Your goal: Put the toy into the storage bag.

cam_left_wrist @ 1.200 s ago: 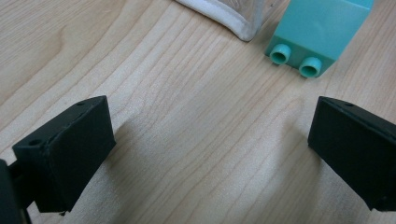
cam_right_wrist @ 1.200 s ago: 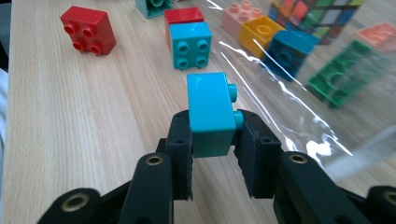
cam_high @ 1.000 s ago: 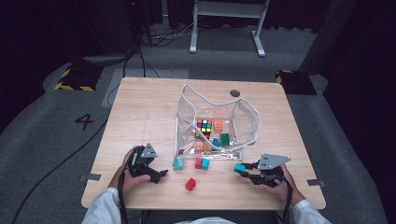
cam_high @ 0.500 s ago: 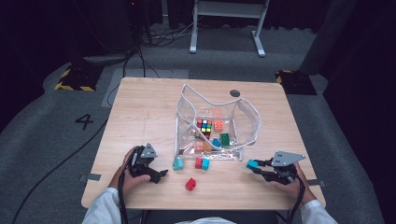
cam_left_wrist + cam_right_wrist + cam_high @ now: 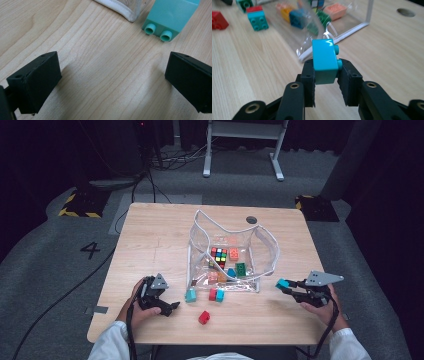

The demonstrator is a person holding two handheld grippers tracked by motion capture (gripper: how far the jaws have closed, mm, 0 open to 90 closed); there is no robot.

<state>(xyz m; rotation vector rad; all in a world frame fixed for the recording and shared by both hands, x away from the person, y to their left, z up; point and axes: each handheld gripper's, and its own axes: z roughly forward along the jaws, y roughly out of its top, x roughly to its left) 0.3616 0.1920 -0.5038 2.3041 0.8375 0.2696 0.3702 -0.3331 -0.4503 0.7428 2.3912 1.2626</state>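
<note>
My right gripper [image 5: 286,286] is shut on a cyan brick [image 5: 282,283], held a little above the table to the right of the clear plastic bag [image 5: 260,251]. In the right gripper view the cyan brick [image 5: 324,60] stands upright between the pads of that gripper [image 5: 325,73], studs facing right. My left gripper [image 5: 171,301] rests open near the front left, its jaws wide apart with nothing between them. A mint brick [image 5: 172,17] lies on its side just beyond the left gripper [image 5: 112,75], by the bag's white corner [image 5: 125,11].
Inside the bag lie a puzzle cube [image 5: 218,255], an orange brick [image 5: 234,253], a green brick [image 5: 241,268] and others. In front of it sit the mint brick [image 5: 190,295], a red and cyan pair [image 5: 216,294] and a red brick [image 5: 204,317]. A cable hole [image 5: 251,220] is at the back.
My right gripper has moved to the right and slightly up, away from the bag, with the cyan brick still in it. The left gripper has stayed put.
</note>
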